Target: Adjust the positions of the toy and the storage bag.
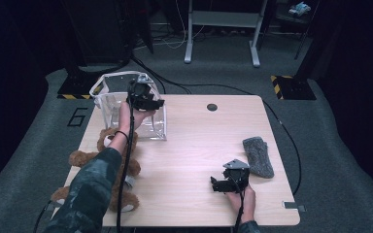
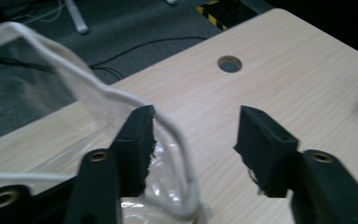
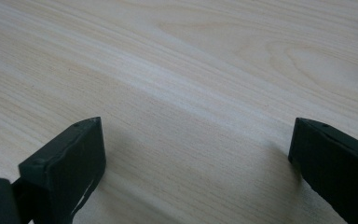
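The left tool hangs over the near right corner of a clear plastic bag that stands open at the far left corner of the bench. In the left gripper view the tool's jaws stand spread, and the bag's white corded rim runs between them: it crosses just in front of the left jaw, seemingly brushing its inner face, then drops toward the lower edge of the picture, while the right jaw stands well apart from it over bare wood. The rim therefore lies on the tool's left side, not centred in the gap, and its length at this point runs roughly along the jaws, not across them; closing here would probably catch the cord and the clear wall beneath it only if the tool first shifts toward its own left. The left hand is plainly the nearer one to the bag. The right tool rests low over the bench near its front right edge, jaws wide apart with nothing but wood grain between them in the right gripper view, well apart from the bag. A grey sock lies just beyond and to the right of it, and a brown teddy bear lies at the near left edge, under the left forearm.
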Demonstrator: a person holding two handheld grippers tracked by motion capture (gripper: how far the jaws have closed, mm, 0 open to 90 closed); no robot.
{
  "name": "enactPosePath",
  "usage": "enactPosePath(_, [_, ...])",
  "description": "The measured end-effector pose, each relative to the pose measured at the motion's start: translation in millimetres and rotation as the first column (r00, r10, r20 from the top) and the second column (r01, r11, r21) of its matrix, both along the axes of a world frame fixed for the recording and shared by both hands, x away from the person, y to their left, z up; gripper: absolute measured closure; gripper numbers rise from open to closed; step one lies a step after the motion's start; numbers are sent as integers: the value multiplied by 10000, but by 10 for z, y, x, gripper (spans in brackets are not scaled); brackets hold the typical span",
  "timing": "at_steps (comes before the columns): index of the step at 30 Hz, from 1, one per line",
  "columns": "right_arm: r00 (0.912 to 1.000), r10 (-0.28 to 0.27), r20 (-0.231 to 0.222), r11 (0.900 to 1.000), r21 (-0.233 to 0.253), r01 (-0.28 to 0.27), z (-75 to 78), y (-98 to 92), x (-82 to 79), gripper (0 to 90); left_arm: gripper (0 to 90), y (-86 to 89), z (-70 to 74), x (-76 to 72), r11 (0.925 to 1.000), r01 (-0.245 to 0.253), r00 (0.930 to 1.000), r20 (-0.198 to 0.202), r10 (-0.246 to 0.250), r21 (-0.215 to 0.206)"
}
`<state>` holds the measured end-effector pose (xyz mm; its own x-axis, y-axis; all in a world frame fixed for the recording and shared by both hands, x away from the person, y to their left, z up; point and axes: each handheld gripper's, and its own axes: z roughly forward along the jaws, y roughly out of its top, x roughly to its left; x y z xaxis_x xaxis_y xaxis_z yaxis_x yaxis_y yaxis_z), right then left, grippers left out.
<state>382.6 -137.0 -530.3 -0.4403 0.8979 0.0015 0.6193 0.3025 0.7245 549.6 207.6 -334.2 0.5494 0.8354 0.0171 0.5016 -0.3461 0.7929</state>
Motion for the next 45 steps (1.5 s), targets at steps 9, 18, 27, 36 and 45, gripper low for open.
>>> enactPosePath(9, [10000,9,-34,10000,-7,-9,2,0,-1,30,307,280,46,27,9955,-723,9974,-86,719,-612])
enactPosePath(18, [10000,-17,3,10000,-4,17,0,0,0,31,512,-175,-98,124,9953,-623,9948,-764,680,746])
enactPosePath(27, [10000,46,-15,10000,-23,-46,1,-3,-1,31,859,-315,-157,158,9949,-461,9966,-638,519,900])
enactPosePath(36, [10000,-36,-12,10000,7,36,1,1,0,32,857,-624,-129,82,9956,635,9974,-397,-608,687])
enactPosePath(45, [10000,52,9,10000,-28,-52,1,-5,1,33,616,-709,-38,8,9956,852,9962,-233,-844,389])
